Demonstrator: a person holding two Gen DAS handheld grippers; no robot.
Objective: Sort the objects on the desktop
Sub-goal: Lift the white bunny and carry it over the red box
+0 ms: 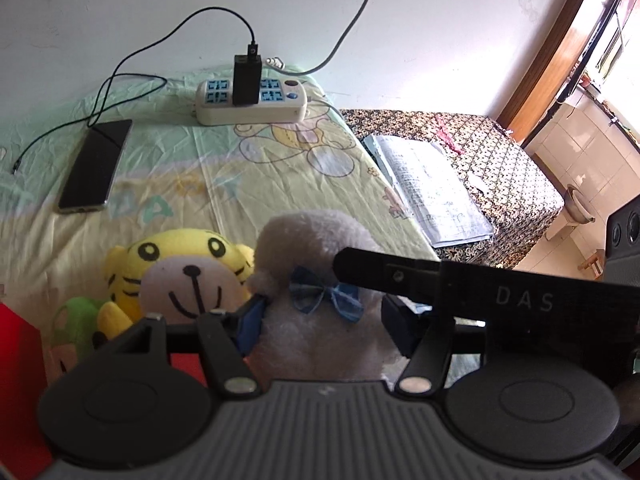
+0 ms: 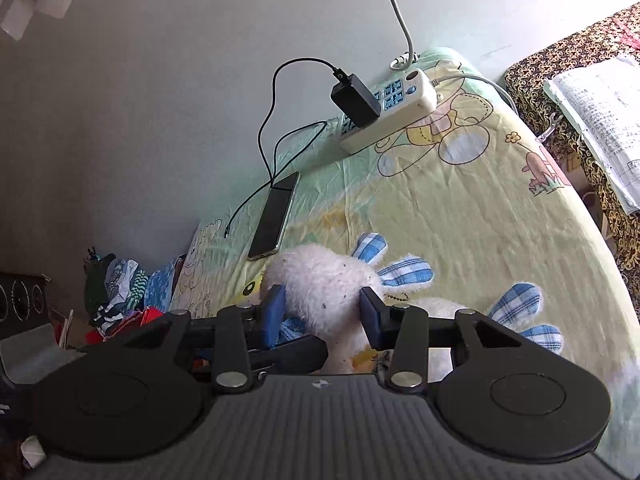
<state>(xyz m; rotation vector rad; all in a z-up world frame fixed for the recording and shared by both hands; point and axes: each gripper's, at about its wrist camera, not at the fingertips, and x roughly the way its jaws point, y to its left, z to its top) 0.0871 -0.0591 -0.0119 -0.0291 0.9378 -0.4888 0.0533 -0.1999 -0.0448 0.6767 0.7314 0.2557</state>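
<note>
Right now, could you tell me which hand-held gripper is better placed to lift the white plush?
Probably the left hand-held gripper: its fingers bracket the white plush by its bow. The right straddles it too.

My left wrist camera sits just behind the left gripper (image 1: 324, 312), low over the bed, facing the wall behind the power strip (image 1: 252, 100). It is very close to the white plush toy (image 1: 320, 320), which fills the lower centre. My right wrist camera sits just behind the right gripper (image 2: 322, 312), higher and rolled, so the power strip (image 2: 388, 112) lies upper right of centre. It too is close to the white plush toy (image 2: 320, 280). Both views share the toy, power strip, phone (image 1: 96, 166) (image 2: 274, 216) and open book (image 1: 432, 188) (image 2: 600, 116).
</note>
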